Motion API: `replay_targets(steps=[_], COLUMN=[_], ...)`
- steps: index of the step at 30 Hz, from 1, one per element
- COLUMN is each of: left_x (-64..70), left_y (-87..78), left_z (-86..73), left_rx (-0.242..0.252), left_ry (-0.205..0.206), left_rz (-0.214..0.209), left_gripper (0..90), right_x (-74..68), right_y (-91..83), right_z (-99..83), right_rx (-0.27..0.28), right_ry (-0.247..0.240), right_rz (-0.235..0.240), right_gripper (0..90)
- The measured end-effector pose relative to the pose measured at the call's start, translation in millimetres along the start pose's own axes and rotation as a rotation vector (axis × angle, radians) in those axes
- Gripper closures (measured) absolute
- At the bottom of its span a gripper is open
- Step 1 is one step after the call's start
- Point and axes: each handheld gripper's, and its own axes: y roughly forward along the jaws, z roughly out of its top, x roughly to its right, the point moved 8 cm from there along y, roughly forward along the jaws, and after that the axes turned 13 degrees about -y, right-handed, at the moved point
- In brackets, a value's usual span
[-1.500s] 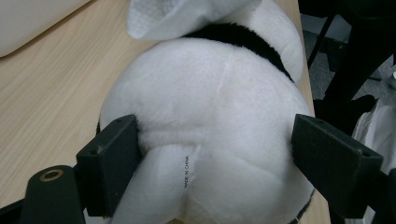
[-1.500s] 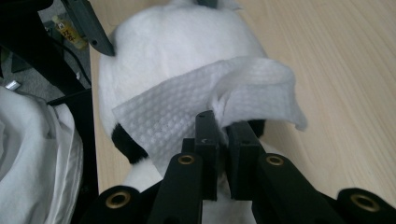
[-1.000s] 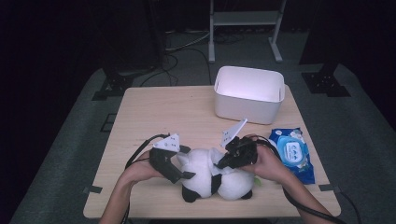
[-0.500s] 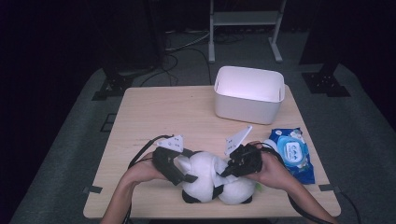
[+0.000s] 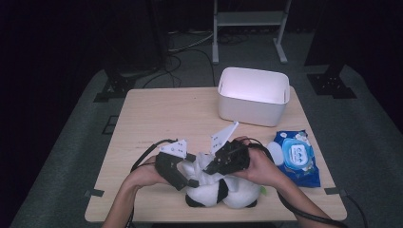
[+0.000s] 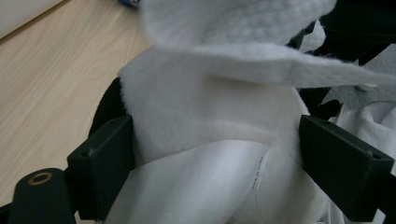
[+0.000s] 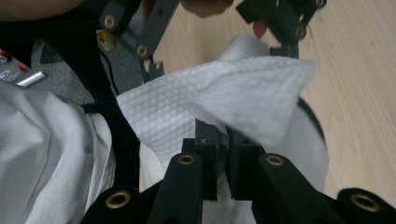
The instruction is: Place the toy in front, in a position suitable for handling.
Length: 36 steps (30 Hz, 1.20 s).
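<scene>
A black and white plush toy (image 5: 223,192) lies near the table's front edge. My left gripper (image 5: 187,178) comes in from the left, its jaws pressed against both sides of the toy's white body (image 6: 205,121), where a sewn label shows. My right gripper (image 5: 211,167) sits on top of the toy, shut on a white textured wipe (image 7: 210,98). The wipe drapes over the plush fur and also hangs across the top of the left gripper view (image 6: 233,21). In the right gripper view the right gripper (image 7: 224,140) has its jaws together with the wipe pinched between them.
A white bin (image 5: 253,95) stands at the back right of the wooden table (image 5: 161,118). A blue pack of wipes (image 5: 297,156) lies at the right edge, just past the right hand. Cables trail from both grippers toward the front.
The right gripper has slid a little to the left over the plush toy with the wipe. The left gripper has kept its hold and barely shifted.
</scene>
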Motion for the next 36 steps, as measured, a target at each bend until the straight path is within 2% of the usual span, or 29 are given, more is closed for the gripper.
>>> replay_targets(steps=[3,5,10,17,21,25,31,36], left_x=[-0.8,-1.5,-5.3,-14.7,-23.3,-29.8,-36.3,-38.8], left_y=[0.1,0.1,-0.6,-11.5,-20.7,-29.8,-51.4,-60.9], left_z=[-0.6,-0.9,-1.0,-1.6,-8.3,-15.7,-21.0,-24.2], left_rx=[0.003,0.004,0.015,0.039,0.03,0.019,0.044,0.065], left_ry=[-0.003,-0.005,-0.021,-0.038,-0.046,-0.054,-0.055,-0.066], left_rz=[0.0,0.001,0.003,0.047,0.085,0.109,0.138,0.157], left_gripper=[12.2,12.2,12.1,12.0,12.0,11.9,11.9,11.9], right_x=[4.9,8.4,15.6,22.9,33.6,46.7,56.9,62.7], right_y=[1.6,0.6,-7.1,-12.1,-10.7,-5.1,10.1,26.6], right_z=[3.5,1.2,-15.7,-50.7,-58.8,-51.1,-19.7,4.3], right_rx=[-0.012,-0.016,-0.026,-0.074,-0.084,-0.102,-0.131,-0.163], right_ry=[-0.005,0.011,0.054,0.139,0.179,0.179,0.133,0.097], right_rz=[-0.012,-0.018,-0.034,-0.049,-0.049,-0.055,-0.039,-0.008], right_gripper=[83.5,83.5,83.4,83.2,83.1,83.0,82.9,82.8])
